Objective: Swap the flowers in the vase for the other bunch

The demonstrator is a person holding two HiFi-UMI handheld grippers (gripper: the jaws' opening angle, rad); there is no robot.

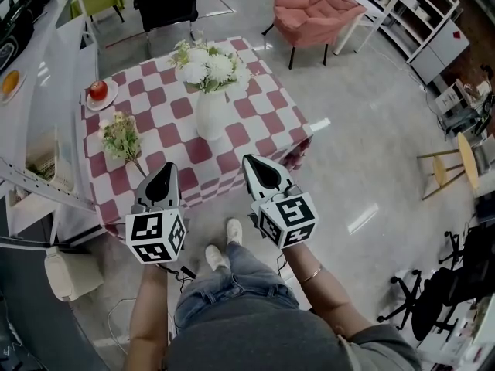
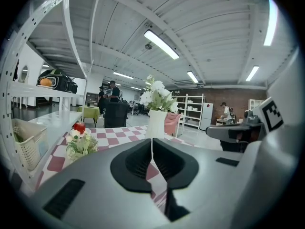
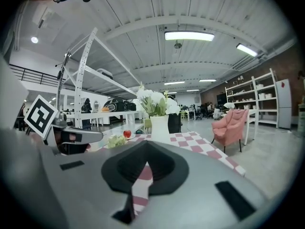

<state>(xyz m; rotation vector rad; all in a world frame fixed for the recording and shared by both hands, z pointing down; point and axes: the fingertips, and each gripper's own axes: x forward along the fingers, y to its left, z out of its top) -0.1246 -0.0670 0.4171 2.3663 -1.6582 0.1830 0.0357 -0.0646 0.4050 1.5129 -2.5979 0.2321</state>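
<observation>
White flowers (image 1: pixel 210 66) stood upright in a white vase (image 1: pixel 209 118) near the middle of a table (image 1: pixel 263 107) covered by a red-and-white checked cloth. The other bunch (image 1: pixel 122 137), smaller, with pale blooms and green leaves, lay flat on the cloth left of the vase and apart from it, stems toward the near edge. Farther back on the left of the vase, a red apple (image 1: pixel 98 89) sat on a small plate (image 1: pixel 112 97).

In front of the vase, at the table's near edge, a person held two grippers side by side, both aimed toward it and neither touching it. The left gripper (image 1: pixel 164 168) hung front-left of the vase, close to the loose bunch's stems, its jaws pressed together with nothing between them. The right gripper (image 1: pixel 251 162) hung front-right of the vase, its jaws likewise closed and empty. In each gripper view the vase rose just above the shut black pads.

The person stood on the near side of the vase in jeans and white shoes (image 1: pixel 220 246). A pink armchair (image 1: pixel 315 10) sat on the floor behind and right of the vase. White shelving (image 1: pixel 46 153) ran along the left of the vase, and a pale basket (image 2: pixel 28 142) rested on it.
</observation>
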